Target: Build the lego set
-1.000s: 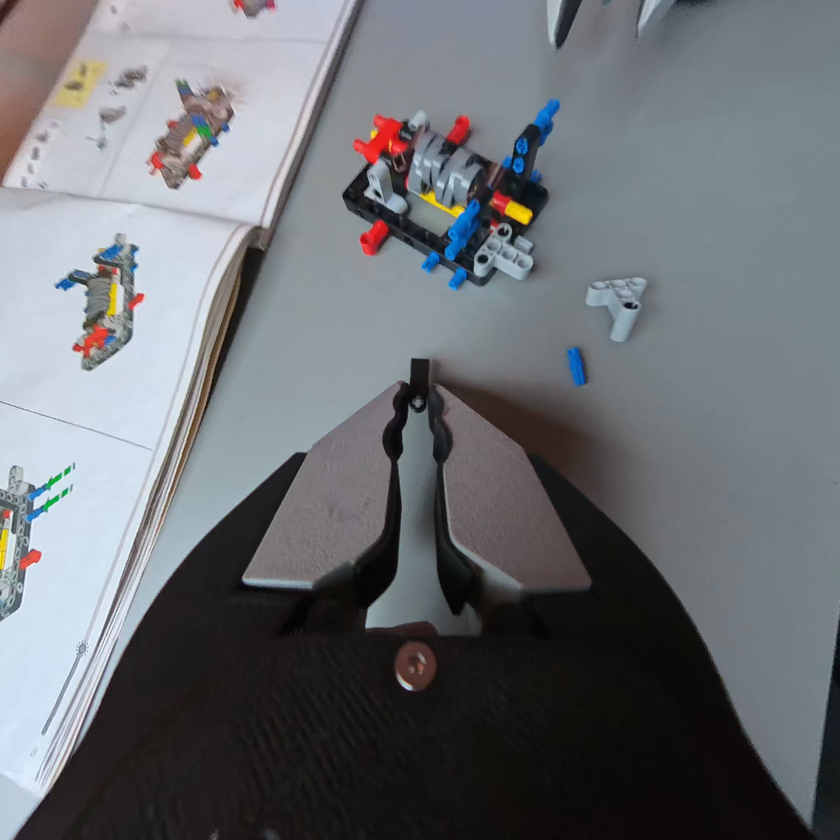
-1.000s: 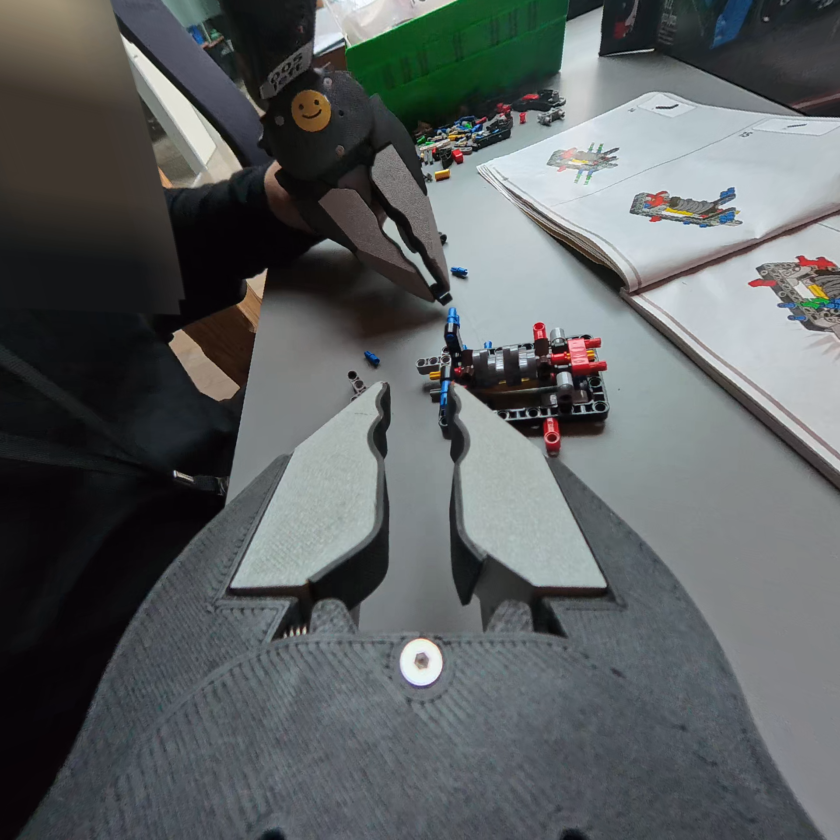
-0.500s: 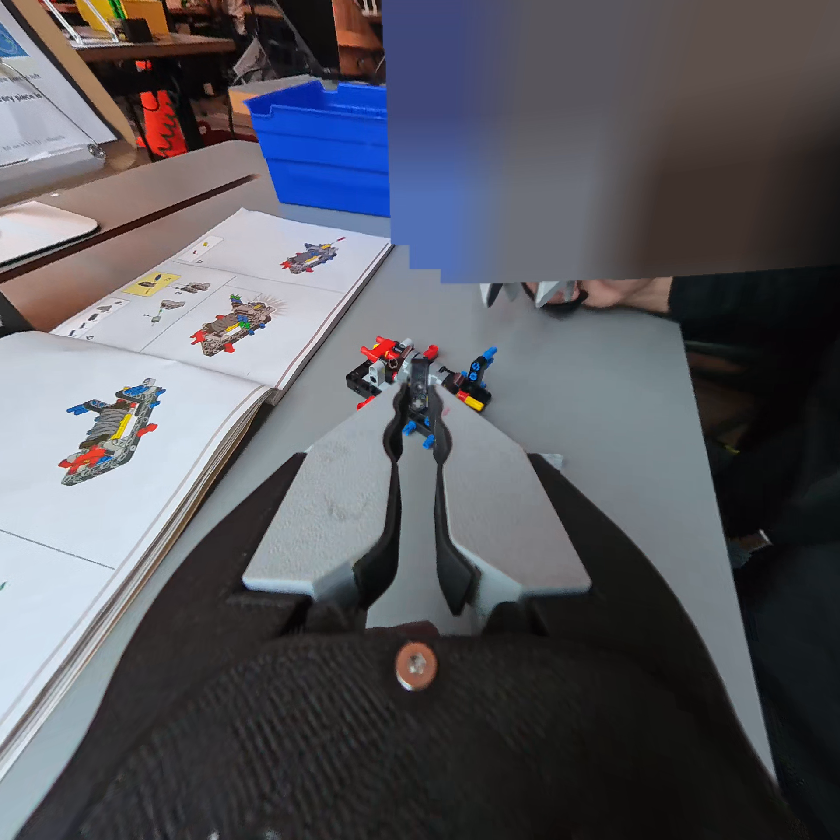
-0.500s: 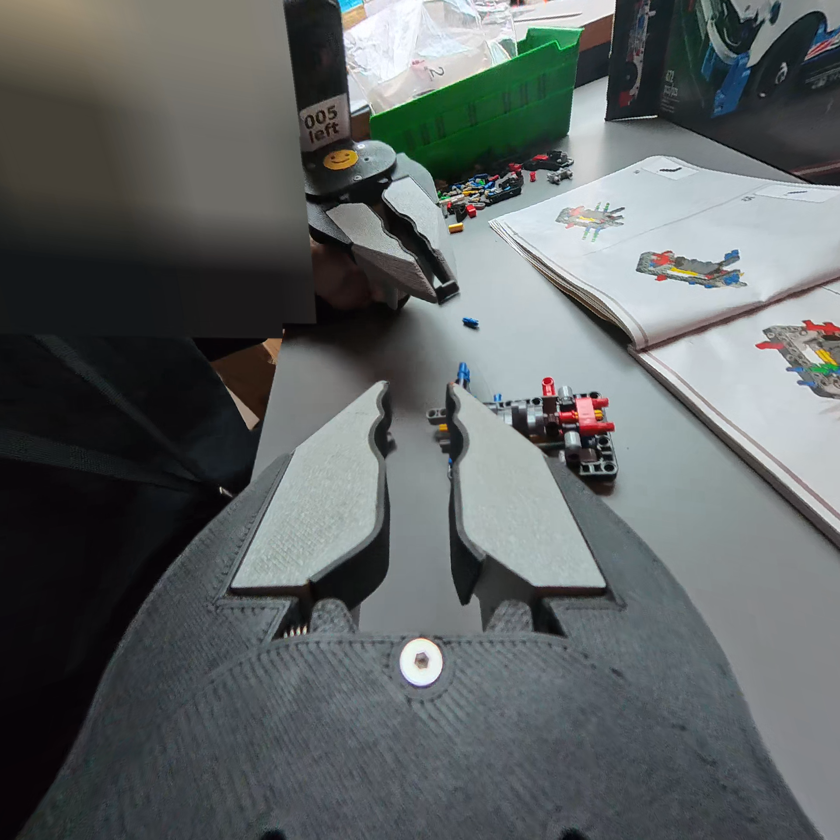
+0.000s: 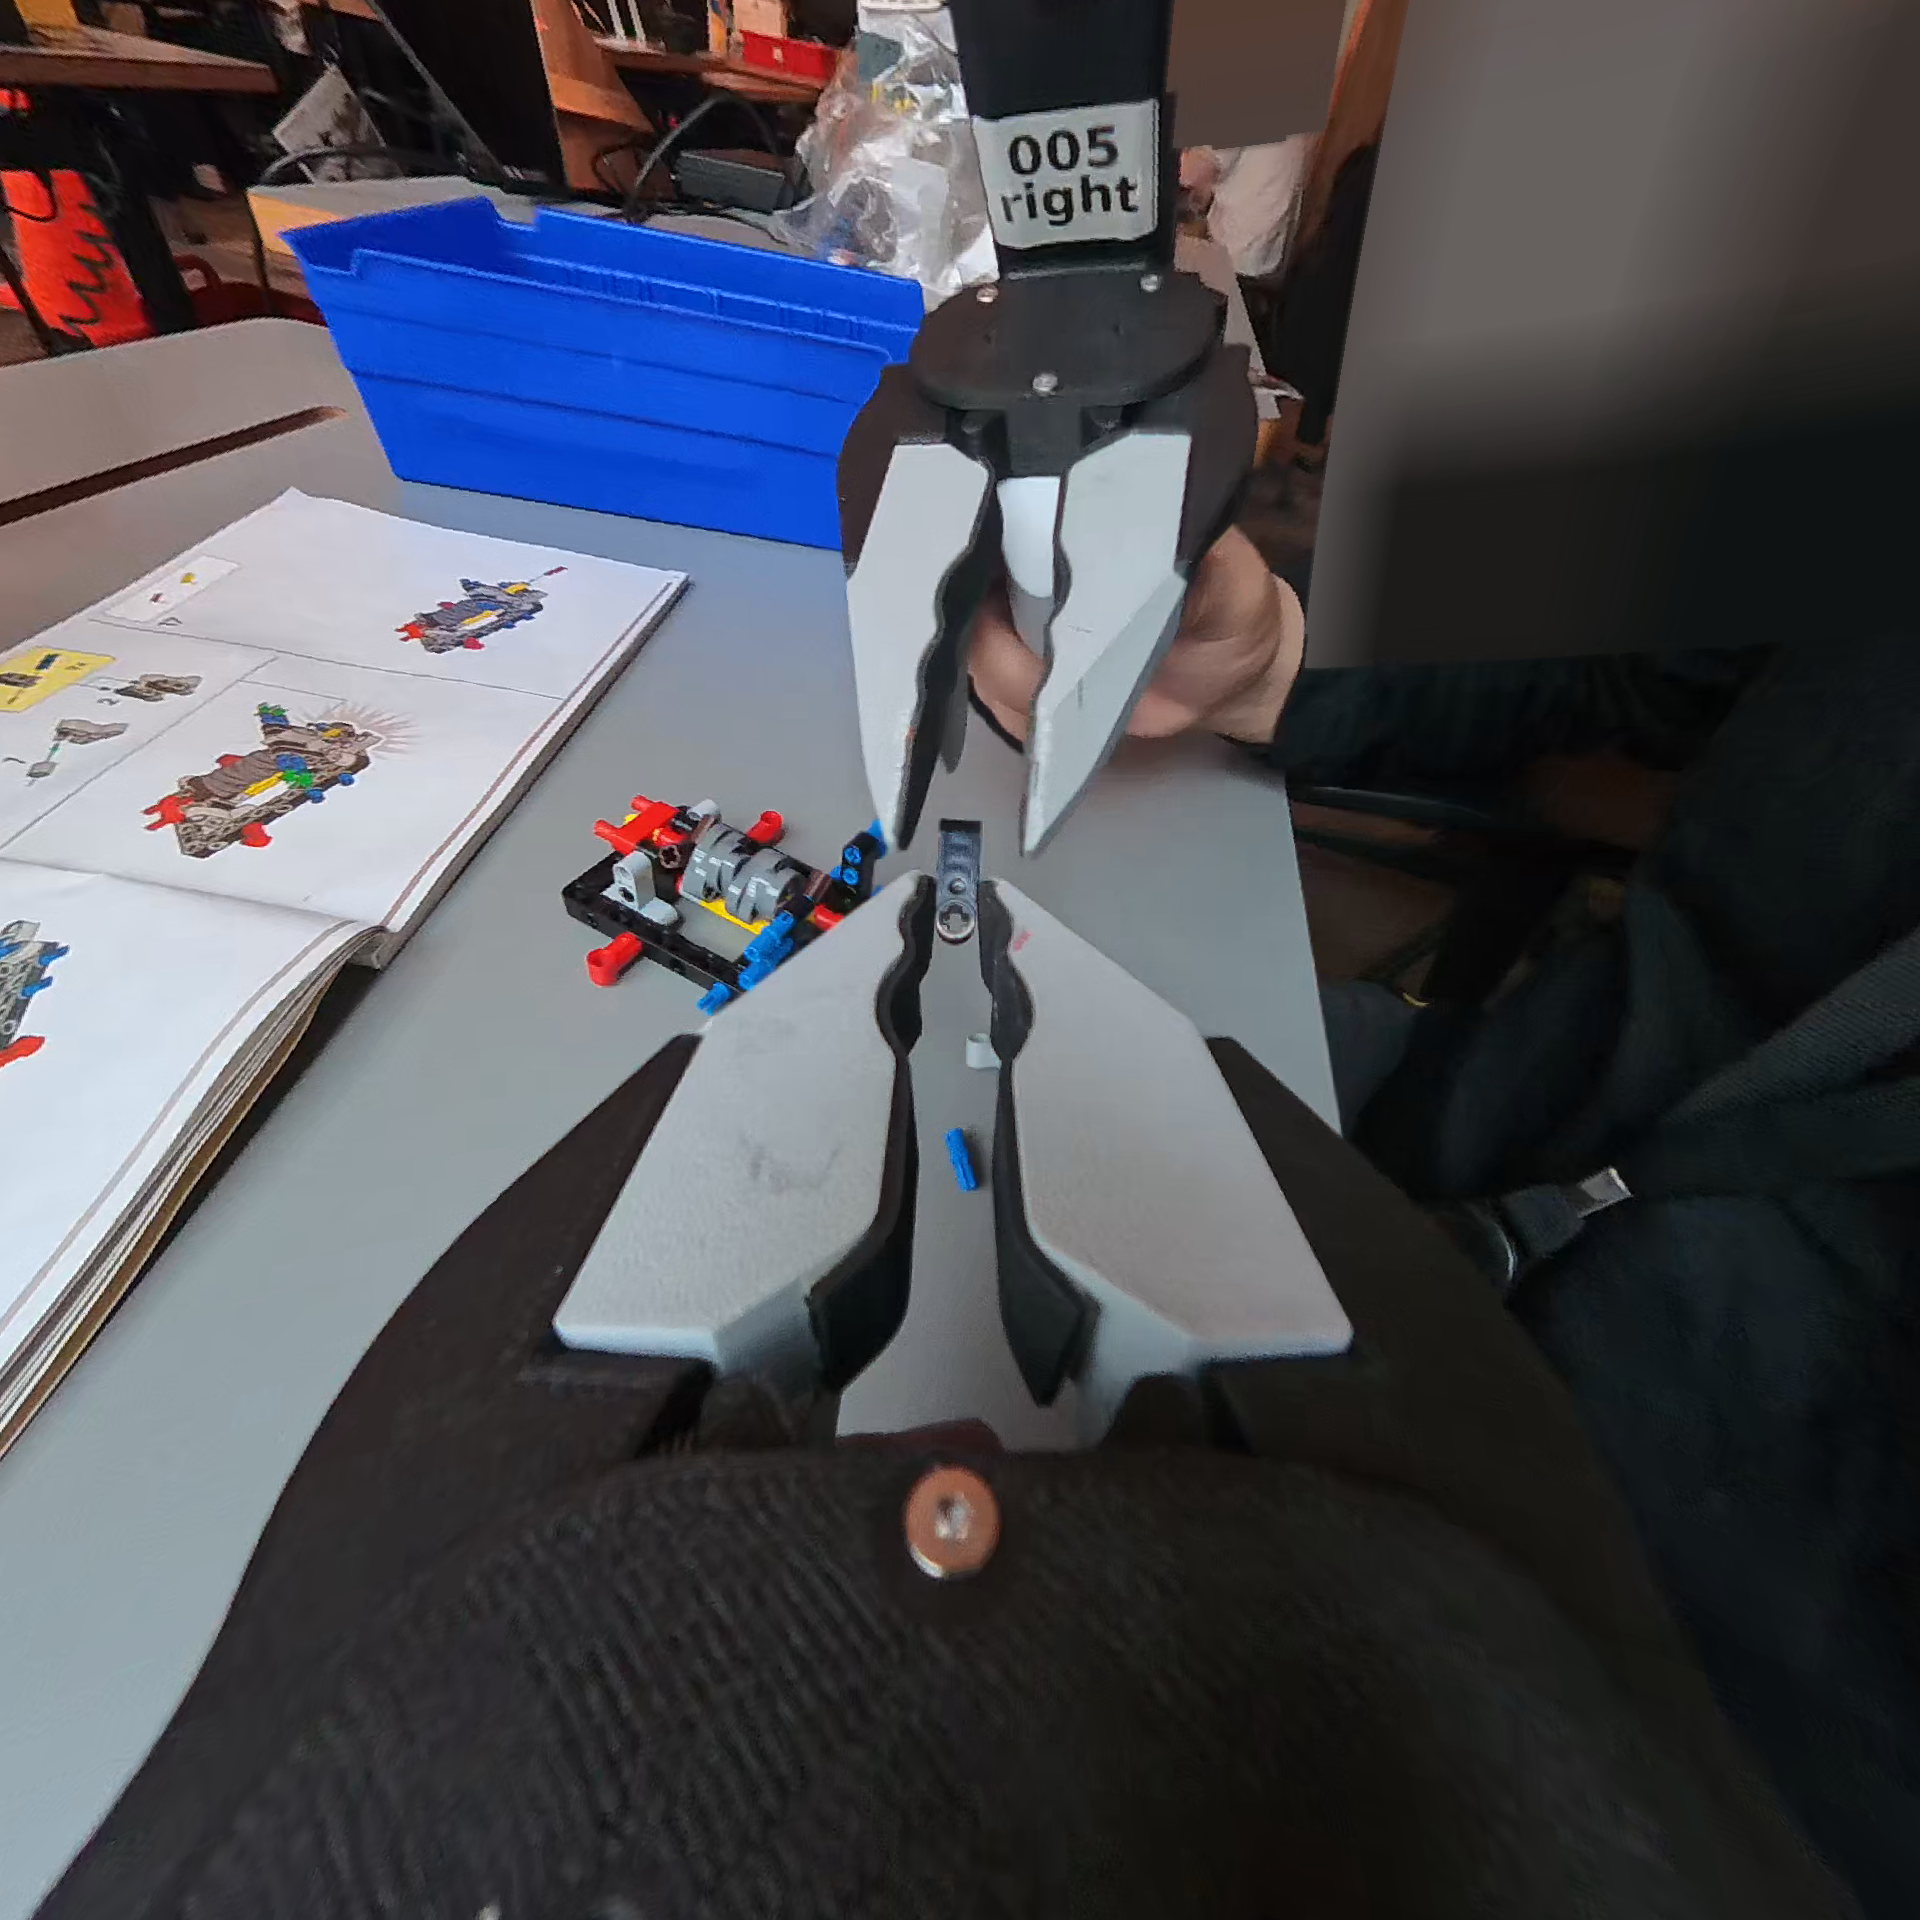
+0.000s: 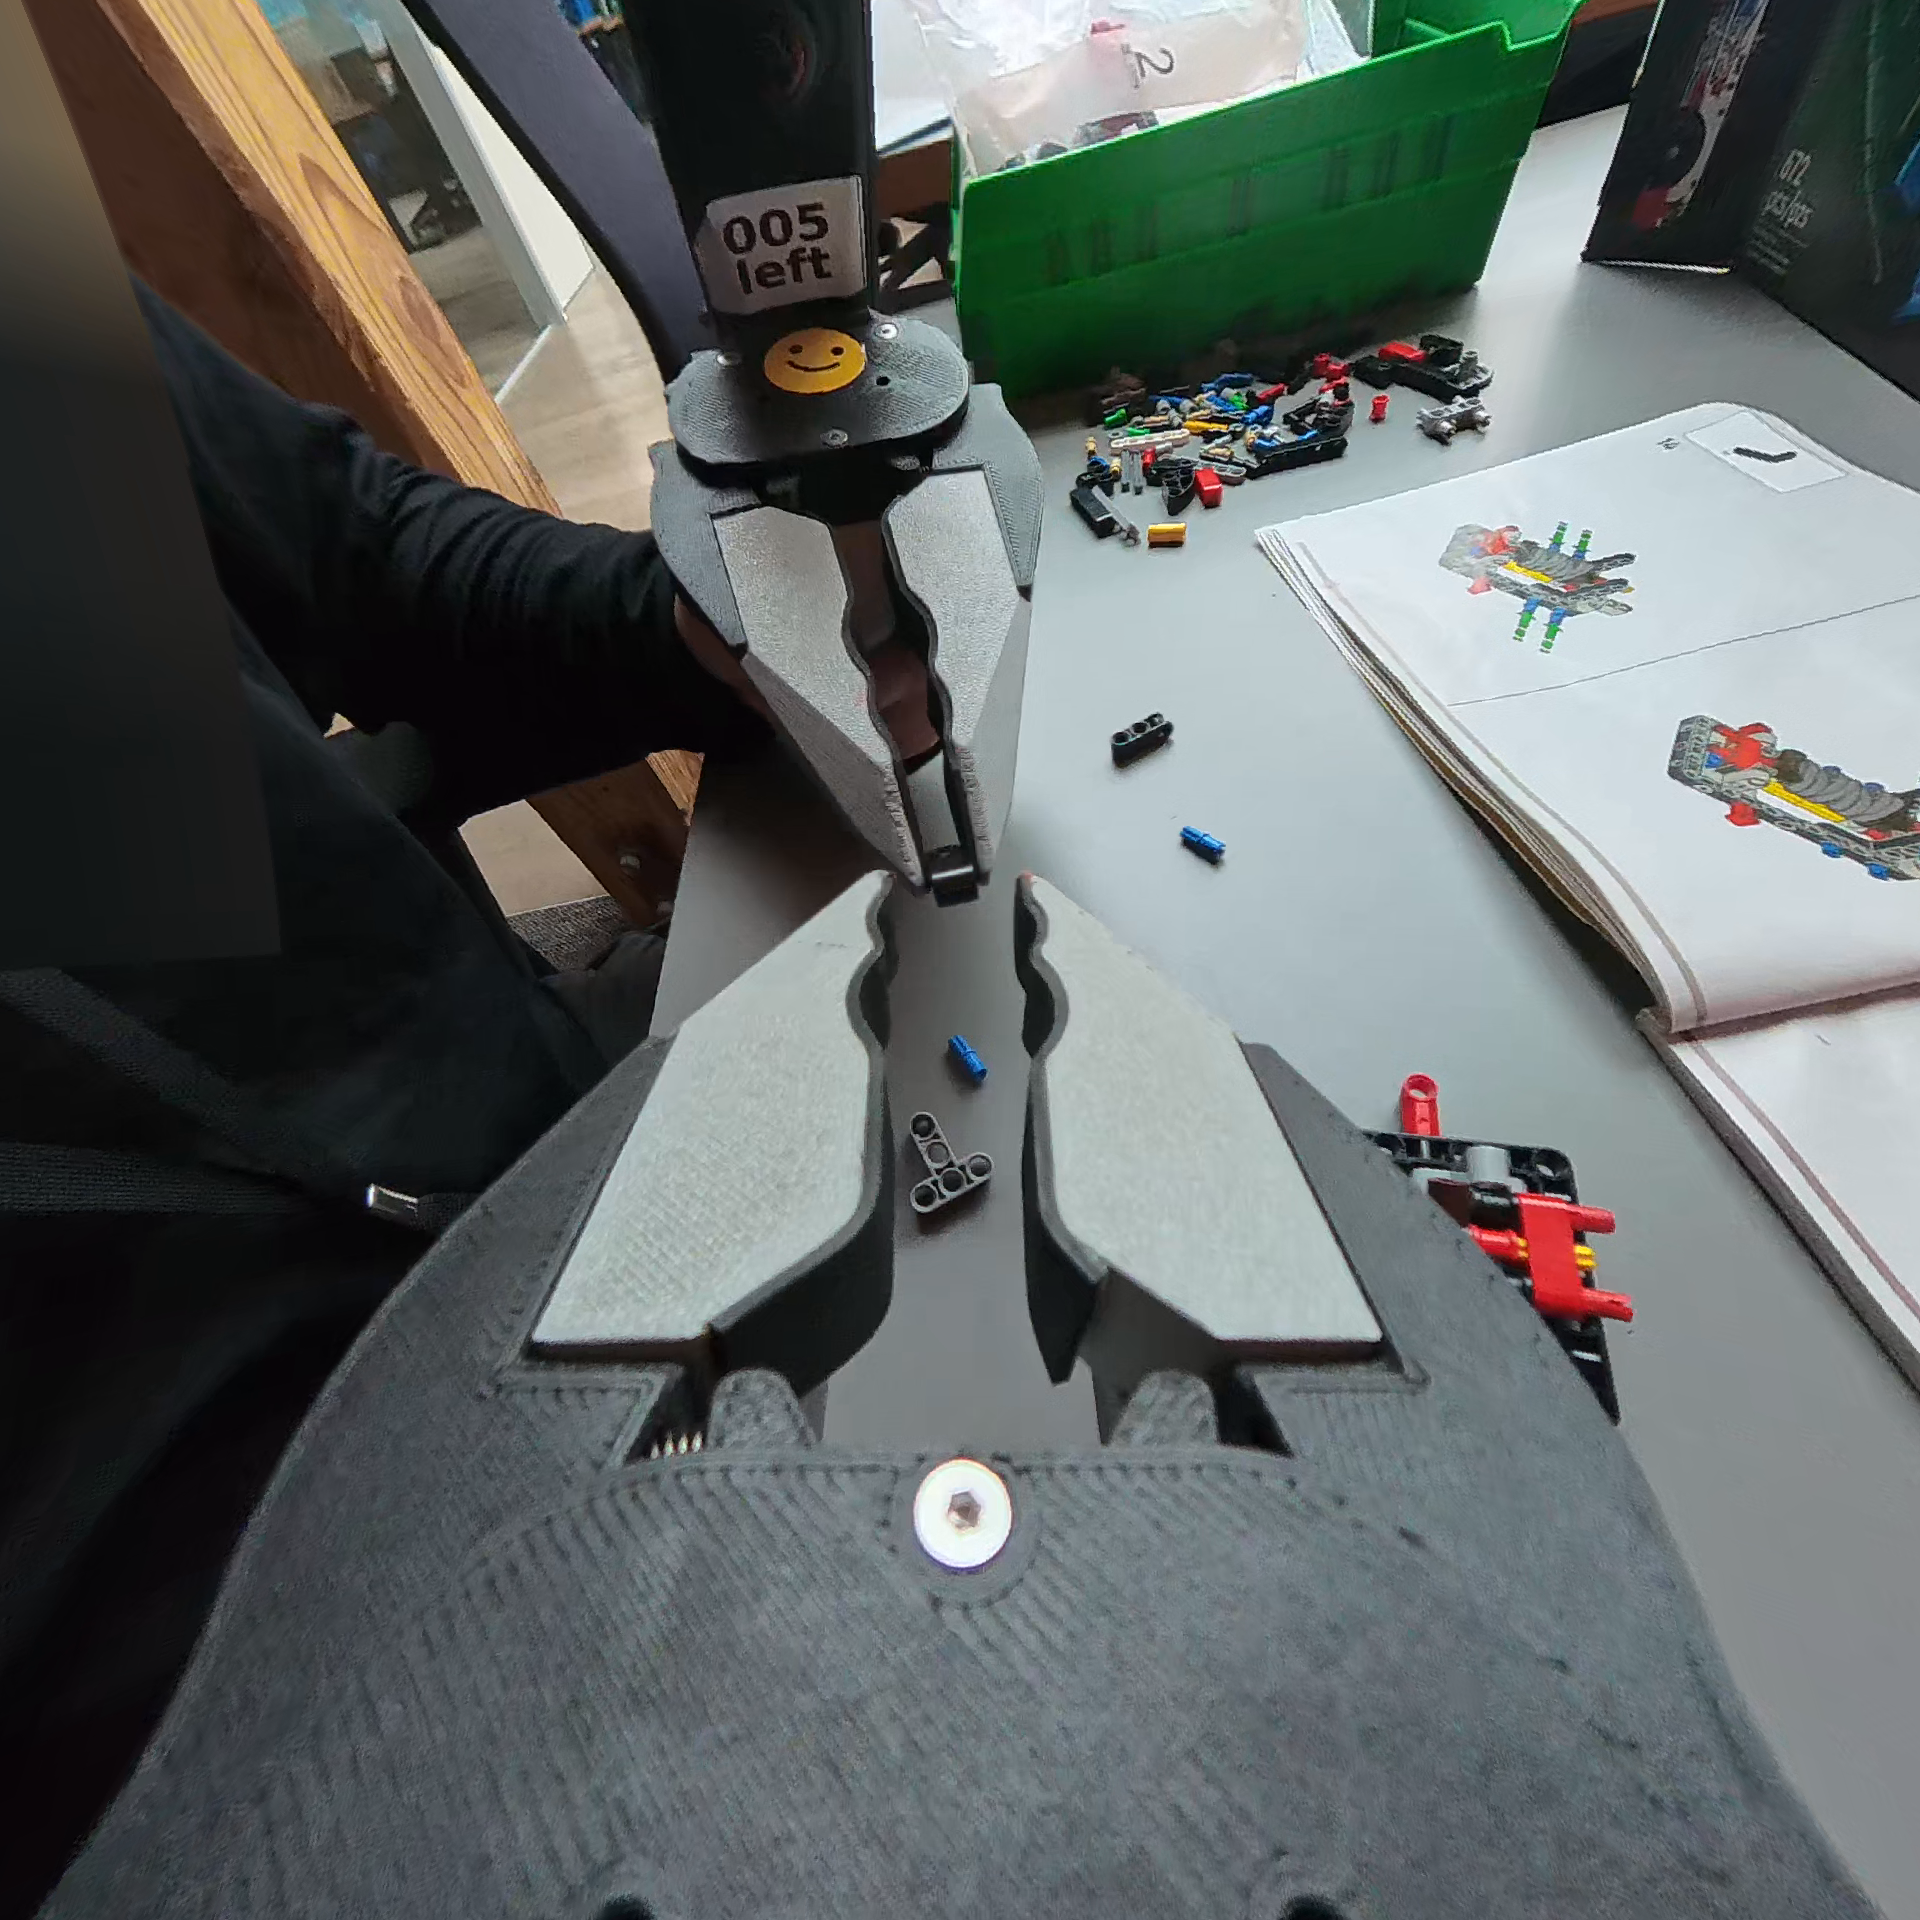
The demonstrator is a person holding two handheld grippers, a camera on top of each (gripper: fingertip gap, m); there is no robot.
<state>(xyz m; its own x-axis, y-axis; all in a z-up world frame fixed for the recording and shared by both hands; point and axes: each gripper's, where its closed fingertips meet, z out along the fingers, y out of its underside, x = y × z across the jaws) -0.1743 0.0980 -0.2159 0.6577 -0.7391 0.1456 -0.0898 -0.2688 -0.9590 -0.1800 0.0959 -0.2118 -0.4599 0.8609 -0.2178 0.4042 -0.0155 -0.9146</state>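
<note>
Above the grey surface (image 5: 436, 1101), the left claw (image 5: 954, 906) pinches a black lego beam (image 5: 956, 868) — the right claw (image 6: 954, 881) faces it, spread.

Tight up front: the right gripper (image 5: 961, 842) hangs at 12 o'clock, tip to tip with the left gripper (image 5: 951, 899). Half-built model (image 5: 717, 904) and open manual (image 5: 260, 790) block 10 o'clock; bare counter (image 5: 436, 1122) at 8 o'clock is passable.

Matt plastic, paper and wood

Smooth matt grey tabletop (image 6: 1351, 935); glossy green plastic bin (image 6: 1247, 208); ridged black printed-plastic left claw (image 6: 951, 868); white paper instruction booklet (image 6: 1662, 665); grained wooden post (image 6: 260, 260).
</note>
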